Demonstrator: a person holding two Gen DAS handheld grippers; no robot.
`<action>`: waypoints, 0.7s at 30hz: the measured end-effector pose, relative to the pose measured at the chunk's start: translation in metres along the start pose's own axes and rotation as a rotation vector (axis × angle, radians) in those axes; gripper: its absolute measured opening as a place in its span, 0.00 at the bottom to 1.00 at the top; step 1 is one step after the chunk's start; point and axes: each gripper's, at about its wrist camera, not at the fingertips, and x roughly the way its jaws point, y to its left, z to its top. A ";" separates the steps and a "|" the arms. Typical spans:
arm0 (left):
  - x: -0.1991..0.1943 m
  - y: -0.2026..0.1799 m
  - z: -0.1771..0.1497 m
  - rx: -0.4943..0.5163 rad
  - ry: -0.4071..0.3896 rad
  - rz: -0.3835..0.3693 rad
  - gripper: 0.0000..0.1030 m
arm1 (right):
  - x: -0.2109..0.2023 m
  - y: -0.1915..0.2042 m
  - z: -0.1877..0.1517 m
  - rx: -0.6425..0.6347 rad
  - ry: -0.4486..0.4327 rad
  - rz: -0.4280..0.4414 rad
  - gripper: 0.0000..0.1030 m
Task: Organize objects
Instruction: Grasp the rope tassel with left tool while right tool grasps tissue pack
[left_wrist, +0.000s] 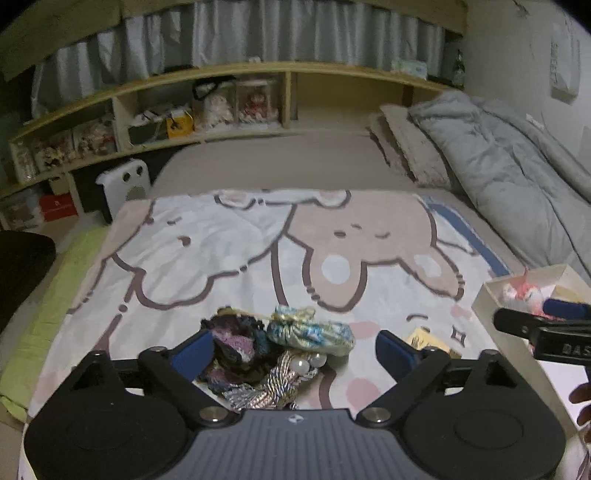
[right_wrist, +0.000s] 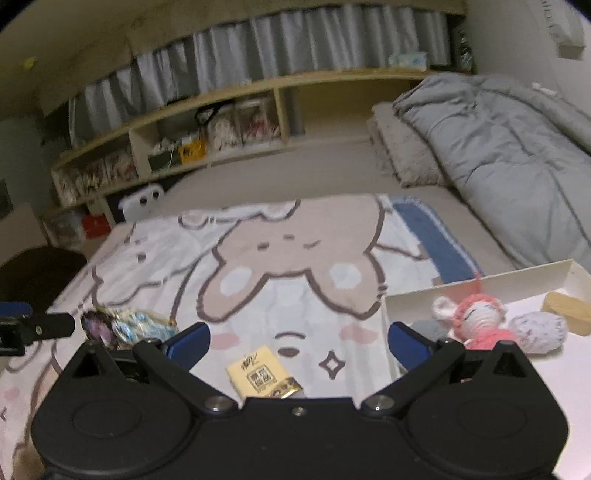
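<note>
A pile of scrunchies lies on the cartoon blanket: a dark purple one, a light blue one and a silver braided one with pearls. My left gripper is open around this pile, touching nothing. My right gripper is open and empty above a small yellow packet. A white shallow box at the right holds a pink knitted doll, a pale speckled scrunchie and a yellowish item. The right gripper also shows in the left wrist view.
A grey duvet and a fuzzy pillow lie at the bed's far right. A wooden shelf unit with boxed figures runs behind the bed. A white device stands at the bed's left. A green sheet edge borders the blanket.
</note>
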 end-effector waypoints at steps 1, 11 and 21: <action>0.004 0.001 -0.001 0.007 0.011 -0.008 0.83 | 0.006 0.002 -0.002 -0.016 0.009 0.004 1.00; 0.050 0.019 -0.019 0.073 0.153 -0.008 0.62 | 0.059 0.009 -0.017 -0.095 0.123 0.109 0.81; 0.084 0.020 -0.031 0.101 0.176 0.009 0.61 | 0.086 0.019 -0.037 -0.196 0.190 0.153 0.75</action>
